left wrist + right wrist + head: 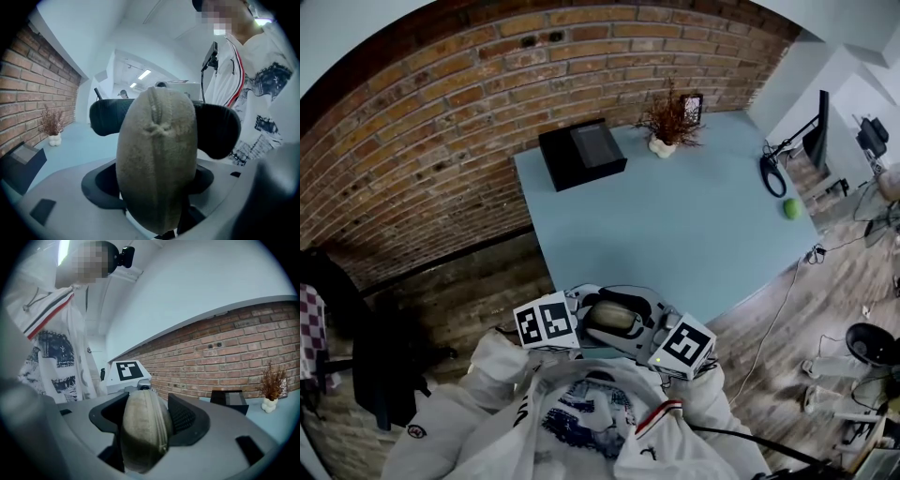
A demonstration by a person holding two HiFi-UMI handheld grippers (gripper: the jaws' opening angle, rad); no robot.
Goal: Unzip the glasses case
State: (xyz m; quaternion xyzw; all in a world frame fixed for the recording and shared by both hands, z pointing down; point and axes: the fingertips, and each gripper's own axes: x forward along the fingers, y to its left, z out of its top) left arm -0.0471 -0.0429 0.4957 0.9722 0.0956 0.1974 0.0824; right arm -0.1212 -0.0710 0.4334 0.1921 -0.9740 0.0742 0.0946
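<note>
- The glasses case (614,319) is held up in front of the person's chest, off the worktop (694,225) and just past its near edge; it is carried between the two grippers, one at each end.
- The left gripper (164,123) is set around one end of the case; its fingers (218,131) stand wide, and the fabric sides appear to be pressed against them, so the case is judged to be held there.
- The right gripper (149,411) is set around the other end; its fingers (185,418) are also wide, with the case seated between the pads and seemingly touched on both sides.
- The zip line can be followed along the case's edge in the right gripper view and looks closed; the pull is not seen in any view.
- The step in hand is judged to be the steadying and presenting of the case, with the unzipping itself not yet begun.
- For the next move, the case should be kept clamped by one gripper while the other is let go, narrowed and brought onto the pull; the pull must first be found, perhaps by the case being turned; the pull is then to be drawn along the curved edge without the case being twisted loose.
- Counted: one glasses case; two grippers; one worktop; on it, well apart from the case, one black box (581,153), one dried plant (671,120) in a white pot and one green ball (791,208).
</note>
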